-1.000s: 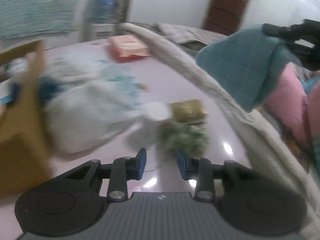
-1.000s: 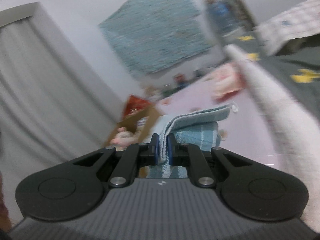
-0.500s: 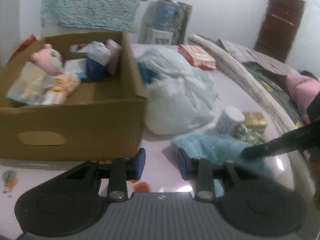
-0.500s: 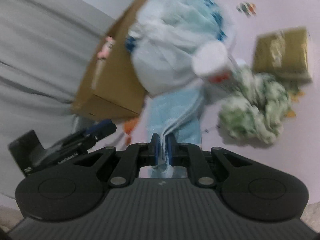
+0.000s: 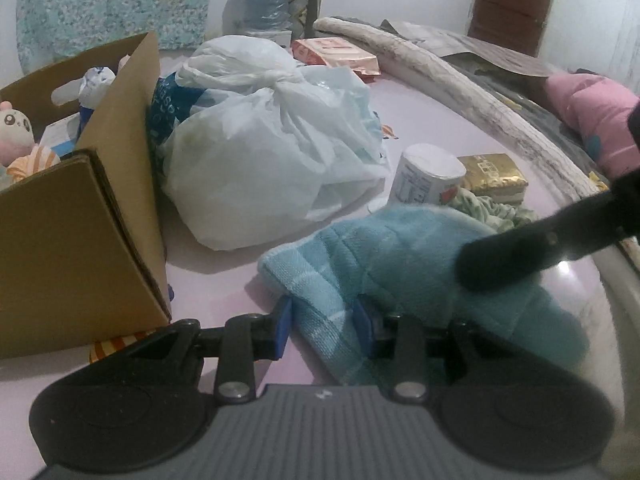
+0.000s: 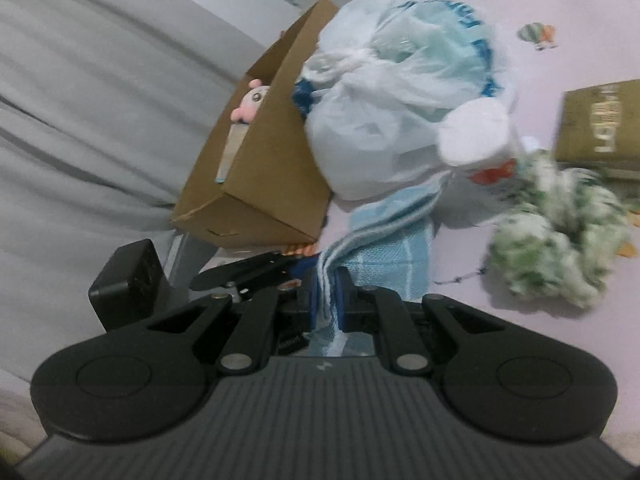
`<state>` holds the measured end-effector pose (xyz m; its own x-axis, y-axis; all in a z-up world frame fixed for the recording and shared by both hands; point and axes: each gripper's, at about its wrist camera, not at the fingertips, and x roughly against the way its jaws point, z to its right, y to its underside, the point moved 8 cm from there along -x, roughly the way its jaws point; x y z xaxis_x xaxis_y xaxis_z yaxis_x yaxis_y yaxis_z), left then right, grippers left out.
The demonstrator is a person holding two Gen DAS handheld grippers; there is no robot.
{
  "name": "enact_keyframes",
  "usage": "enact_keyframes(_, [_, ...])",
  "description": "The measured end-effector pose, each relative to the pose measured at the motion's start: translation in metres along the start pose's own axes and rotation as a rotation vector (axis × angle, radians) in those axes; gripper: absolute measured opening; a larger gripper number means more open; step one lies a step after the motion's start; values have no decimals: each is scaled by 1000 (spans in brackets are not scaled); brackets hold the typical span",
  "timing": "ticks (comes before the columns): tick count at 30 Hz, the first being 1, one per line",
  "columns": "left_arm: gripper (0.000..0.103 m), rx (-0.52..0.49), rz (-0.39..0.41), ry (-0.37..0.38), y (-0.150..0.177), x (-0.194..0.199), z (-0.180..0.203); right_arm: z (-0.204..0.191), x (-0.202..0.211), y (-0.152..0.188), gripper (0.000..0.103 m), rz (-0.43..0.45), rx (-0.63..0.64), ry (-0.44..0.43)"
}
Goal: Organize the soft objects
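So the light blue checked terry towel (image 5: 400, 264) was lying on the pale pink table, its long axis running from about 7 to 1 o'clock in the right wrist view. One folded edge was pinched tight in the right gripper (image 6: 325, 300), jaws nearly closed on it. The left gripper (image 5: 322, 326) was spread wide with the towel's near corner sitting between its jaws, not clamped. The brown cardboard box (image 5: 80, 216) was at 9 o'clock, probably where it goes.
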<state>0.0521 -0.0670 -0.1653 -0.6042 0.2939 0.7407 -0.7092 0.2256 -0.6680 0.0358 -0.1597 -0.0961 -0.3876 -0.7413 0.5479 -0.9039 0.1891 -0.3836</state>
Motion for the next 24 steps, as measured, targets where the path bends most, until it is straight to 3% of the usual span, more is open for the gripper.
enact_keyframes(7, [36,41,15,11,4,10,-18,0,-30,-7,8,-75,0,-39])
enact_keyframes(16, [37,317,-2,136,8,31,-61,-23,-63,3,11,-209,179,5])
enact_keyframes(24, [55,462,68,226,1,58,-81,-29,-83,11,15,-244,260,-2])
